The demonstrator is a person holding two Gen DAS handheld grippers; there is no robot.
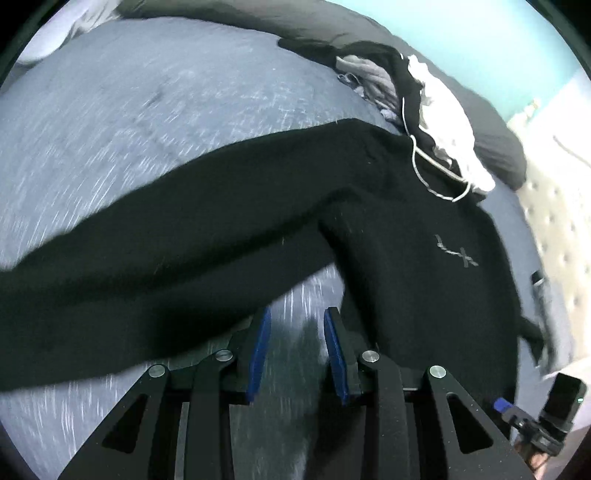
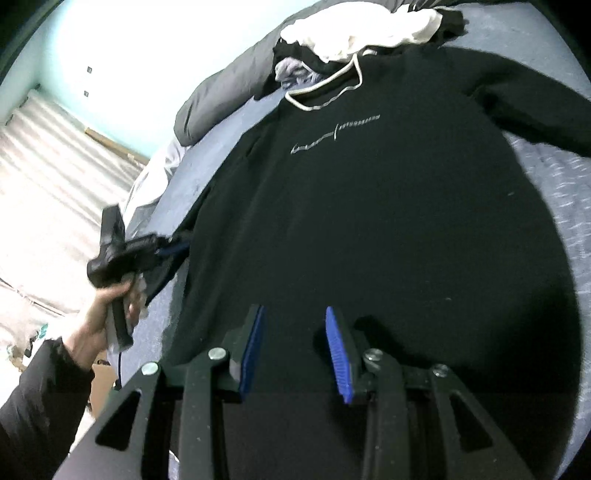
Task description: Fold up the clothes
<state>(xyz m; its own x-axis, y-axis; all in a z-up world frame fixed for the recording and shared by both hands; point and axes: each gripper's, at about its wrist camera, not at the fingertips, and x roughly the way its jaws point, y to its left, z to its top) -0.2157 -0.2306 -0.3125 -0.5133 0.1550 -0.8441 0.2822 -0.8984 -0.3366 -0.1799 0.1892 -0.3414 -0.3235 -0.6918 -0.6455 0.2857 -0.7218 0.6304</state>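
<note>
A black hoodie (image 1: 388, 229) (image 2: 369, 221) lies chest-up on a blue-grey bed sheet (image 1: 147, 110), with a pale chest print and white drawstrings. One sleeve (image 1: 147, 258) stretches out to the left in the left wrist view. My left gripper (image 1: 297, 314) is open by the armpit, with bare sheet between its blue pads. My right gripper (image 2: 295, 314) is open low over the hoodie's lower body, holding nothing. The right wrist view shows the left gripper (image 2: 171, 253) at the hoodie's left sleeve, held by a hand (image 2: 103, 317). The right gripper (image 1: 502, 404) shows at the lower right of the left wrist view.
A pile of clothes with a white garment (image 1: 450, 110) (image 2: 354, 33) on top sits just beyond the hood. A dark grey duvet (image 2: 221, 96) lies along the far edge of the bed. The bed's edge and a pale floor (image 2: 55, 184) are on the left.
</note>
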